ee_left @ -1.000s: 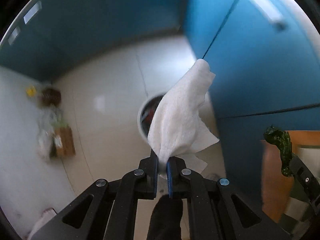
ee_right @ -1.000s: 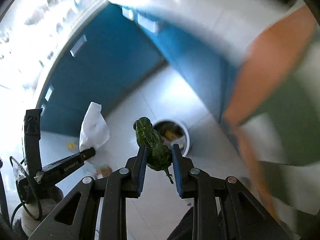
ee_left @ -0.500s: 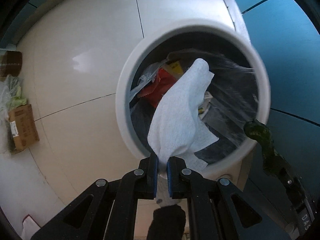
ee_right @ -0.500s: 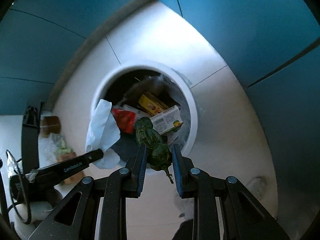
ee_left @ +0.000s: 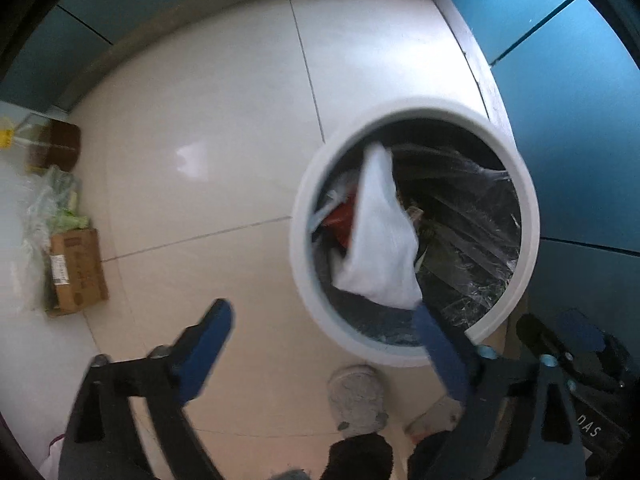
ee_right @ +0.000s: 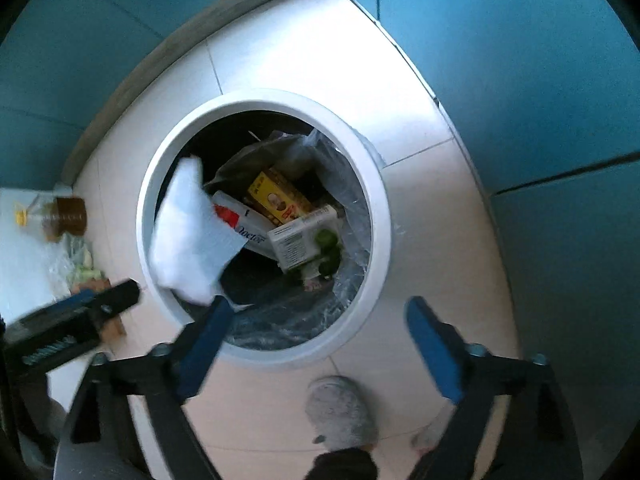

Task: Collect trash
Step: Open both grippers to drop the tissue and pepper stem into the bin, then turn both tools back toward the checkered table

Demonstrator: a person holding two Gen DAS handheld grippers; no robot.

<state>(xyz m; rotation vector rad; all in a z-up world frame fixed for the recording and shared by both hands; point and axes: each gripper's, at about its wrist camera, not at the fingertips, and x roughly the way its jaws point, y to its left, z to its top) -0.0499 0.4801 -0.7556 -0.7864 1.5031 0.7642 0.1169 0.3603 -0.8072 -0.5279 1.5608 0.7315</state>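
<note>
A round white trash bin [ee_left: 304, 208] [ee_right: 380, 216] with a clear liner stands on the tiled floor. My left gripper [ee_left: 320, 324] is open above its near rim. The white paper towel [ee_left: 380, 236] is free of the fingers and falling into the bin; it also shows in the right wrist view [ee_right: 188, 236]. My right gripper [ee_right: 316, 320] is open over the bin. The green pepper [ee_right: 328, 252] lies inside among boxes and wrappers.
Blue cabinet doors [ee_right: 540, 100] flank the bin at the right and back. A cardboard box [ee_left: 76, 268], plastic bags and an oil bottle [ee_left: 52, 148] sit by the left wall. A person's grey slippers [ee_right: 340, 408] stand just before the bin.
Both grippers opened. The paper towel left the left gripper and drops into the bin. The green pepper left the right gripper and now lies in the bin.
</note>
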